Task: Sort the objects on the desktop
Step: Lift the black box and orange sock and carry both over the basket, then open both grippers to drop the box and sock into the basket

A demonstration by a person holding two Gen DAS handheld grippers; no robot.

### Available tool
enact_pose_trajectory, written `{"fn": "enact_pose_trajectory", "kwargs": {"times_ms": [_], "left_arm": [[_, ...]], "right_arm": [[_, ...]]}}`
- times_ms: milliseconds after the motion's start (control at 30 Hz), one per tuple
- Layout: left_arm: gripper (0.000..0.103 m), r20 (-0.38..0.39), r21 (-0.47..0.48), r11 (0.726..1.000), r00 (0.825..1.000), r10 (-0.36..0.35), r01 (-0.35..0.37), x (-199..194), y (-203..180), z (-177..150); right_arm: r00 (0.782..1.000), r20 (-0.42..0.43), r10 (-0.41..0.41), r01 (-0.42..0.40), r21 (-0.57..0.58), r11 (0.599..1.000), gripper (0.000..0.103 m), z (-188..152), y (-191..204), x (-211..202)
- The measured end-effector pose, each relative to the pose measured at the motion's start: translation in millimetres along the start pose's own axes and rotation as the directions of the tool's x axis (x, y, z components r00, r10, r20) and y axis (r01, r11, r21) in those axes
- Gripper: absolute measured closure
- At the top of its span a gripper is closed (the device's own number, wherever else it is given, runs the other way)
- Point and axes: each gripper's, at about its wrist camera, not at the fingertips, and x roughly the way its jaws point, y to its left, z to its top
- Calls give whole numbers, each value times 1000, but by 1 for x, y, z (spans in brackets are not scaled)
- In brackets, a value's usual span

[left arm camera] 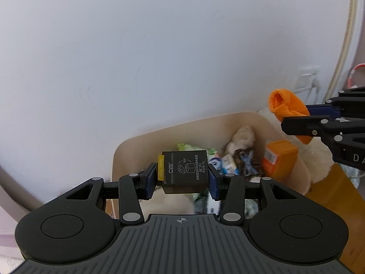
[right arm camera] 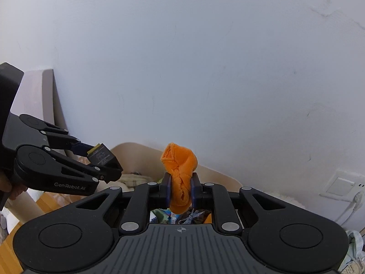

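Hovering over bin (left arm camera: 127, 153) | left gripper (left arm camera: 182, 178) clamps black box (left arm camera: 184, 171) directly above opening | right gripper (right arm camera: 180, 188) pinches orange cloth (right arm camera: 180, 173) nearer far rim

The black box (left arm camera: 185, 171) reads "OPEN"; left hand-held gripper (right arm camera: 103, 159) reads "GenRobot.AI".

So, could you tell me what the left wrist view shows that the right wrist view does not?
Only the left wrist view shows the orange carton and plush toy inside the beige bin. Only the right wrist view shows the person's hand behind the left gripper. Both show the left gripper shut on the black box, and the right gripper shut on the orange cloth.
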Motion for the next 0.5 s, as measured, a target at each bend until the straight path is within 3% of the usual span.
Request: {"fn": "enact_pose_trajectory", "kwargs": {"times_ms": [333,400,433,500], "left_arm": [[57,-42,-38,999,999,16,-18,31,8,-7],[55,-38,-47,999,999,19,-21,33,8,-8],[53,-35,-48,999,999,16,-18,34,6,-6],[36,-20,-51,999,1000,15,-16,34,2,-5]], "right_arm": [[996,-87,1,-1,-7,1000,83,-15,5,40],[995,-103,-3,3,-2,1000,69,-19,5,45],[994,-107,-3,3,4,1000,67,-21,5,47],[994,-112,1,1,11,1000,55,-22,4,50]]}}
